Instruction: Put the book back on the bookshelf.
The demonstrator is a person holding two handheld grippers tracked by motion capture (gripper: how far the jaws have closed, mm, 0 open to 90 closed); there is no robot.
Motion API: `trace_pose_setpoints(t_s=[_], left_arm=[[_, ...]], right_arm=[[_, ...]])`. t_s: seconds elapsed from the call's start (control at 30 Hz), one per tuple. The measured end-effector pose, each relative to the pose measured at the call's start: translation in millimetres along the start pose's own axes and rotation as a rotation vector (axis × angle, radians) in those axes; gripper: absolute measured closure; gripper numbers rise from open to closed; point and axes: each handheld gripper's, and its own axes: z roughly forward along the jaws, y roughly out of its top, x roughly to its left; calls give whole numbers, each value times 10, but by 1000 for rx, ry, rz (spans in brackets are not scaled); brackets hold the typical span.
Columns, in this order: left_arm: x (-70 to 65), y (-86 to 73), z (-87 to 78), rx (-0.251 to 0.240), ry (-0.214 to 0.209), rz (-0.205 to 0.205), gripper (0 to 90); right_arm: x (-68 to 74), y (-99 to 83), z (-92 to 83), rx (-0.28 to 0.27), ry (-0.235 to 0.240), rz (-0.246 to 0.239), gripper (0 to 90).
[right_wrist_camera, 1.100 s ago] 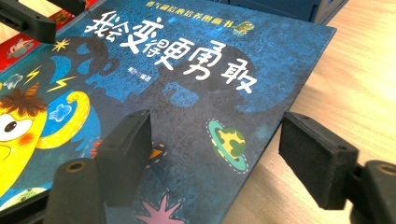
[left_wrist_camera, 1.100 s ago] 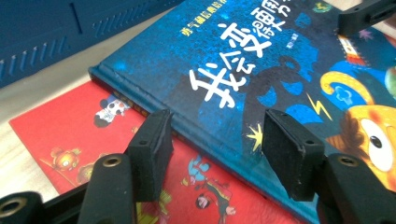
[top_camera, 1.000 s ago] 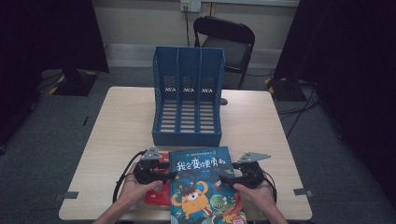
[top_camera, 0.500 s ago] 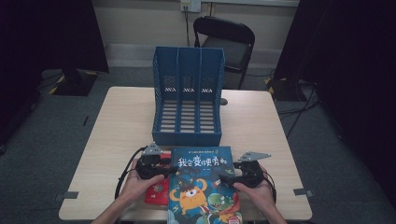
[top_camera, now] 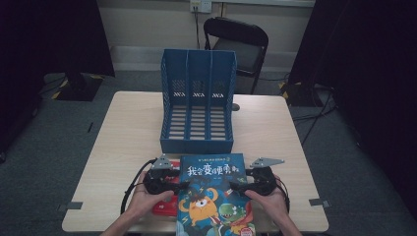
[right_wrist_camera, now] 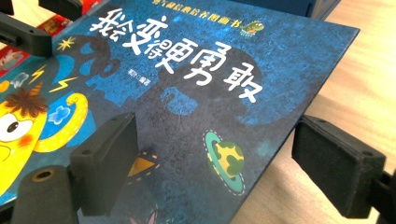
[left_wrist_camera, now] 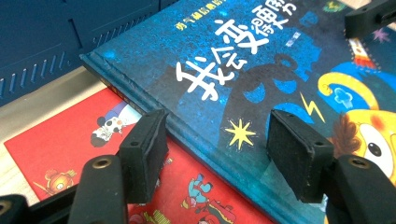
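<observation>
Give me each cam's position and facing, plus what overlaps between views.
High view: fixed above the person's side of the table, looking forward and down at the blue file rack and blue book; both forearms and hands enter from the bottom.
Left gripper view: rides the left claw, looking along its open jaws at the blue book's spine edge over a red book.
Right gripper view: rides the right claw, open jaws straddling the blue book's other edge.
Shared: all three show the blue book.

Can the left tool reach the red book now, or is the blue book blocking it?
Probably yes: the left tool stands open at the blue book's spine edge, and the red book lies partly uncovered beside it.
</observation>
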Motion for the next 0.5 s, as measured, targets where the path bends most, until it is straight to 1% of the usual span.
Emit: trace_pose_setpoints(t_s=[0.07, 0.1, 0.13, 0.23, 0.27, 0.3, 0.33, 0.4, 0.43, 0.5], left_arm=[[15, -1, 0, -4, -11, -10, 378], [25, -2, 1, -8, -21, -21, 379], [41, -2, 2, -13, -28, -25, 380], [51, -1, 3, -15, -33, -31, 380], [58, 1, 2, -14, -37, -31, 380], [69, 3, 3, -16, -42, -37, 382], [69, 3, 3, -16, -42, -37, 382], [83, 7, 9, -20, -49, -48, 383], [90, 10, 11, -22, -50, -50, 382], [104, 18, 16, -20, -50, -53, 383]], right_arm=[[22, 27, -48, -27, -5, -4, 177], [34, 60, -94, -54, -7, -5, 203], [38, 81, -105, -58, -2, -4, 205], [40, 124, -92, -53, 8, 0, 202], [38, 145, -71, -51, 18, 2, 195], [34, 194, -27, -35, 39, 8, 181], [34, 194, -27, -35, 39, 8, 181], [20, 267, 18, -26, 68, 14, 180], [20, 301, 40, -23, 73, 15, 171], [34, 359, 91, -13, 66, 10, 143]])
